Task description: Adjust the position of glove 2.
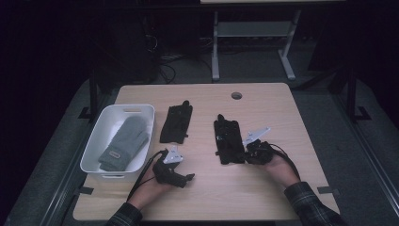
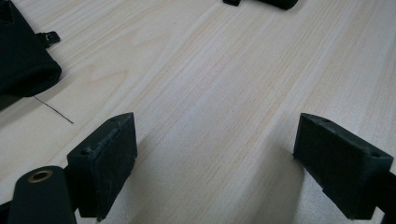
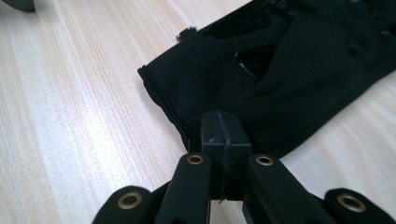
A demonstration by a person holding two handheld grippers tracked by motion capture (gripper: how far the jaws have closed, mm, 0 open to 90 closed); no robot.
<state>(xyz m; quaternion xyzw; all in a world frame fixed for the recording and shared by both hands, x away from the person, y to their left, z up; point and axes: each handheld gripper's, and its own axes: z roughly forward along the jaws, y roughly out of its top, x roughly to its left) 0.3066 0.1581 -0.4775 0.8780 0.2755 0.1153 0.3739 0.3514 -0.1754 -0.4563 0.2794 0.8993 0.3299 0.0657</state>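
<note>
Nearest the camera, at lower left of centre in the high view, your left gripper (image 1: pixel 188 178) rests on the pale wooden table (image 1: pixel 263 197) with its jaws spread wide and nothing between them. To its right, your right gripper (image 3: pixel 220 126) has its jaws pinched together on the cuff edge of the flat black fabric glove (image 1: pixel 228 140) lying at mid-frame. You seem to be at the pick-up; next, probably lift and carry it leftward to the white plastic bin (image 1: pixel 94 141) holding the grey knitted mitten (image 1: pixel 124 142), passing the other black glove (image 1: pixel 176 123).
</note>
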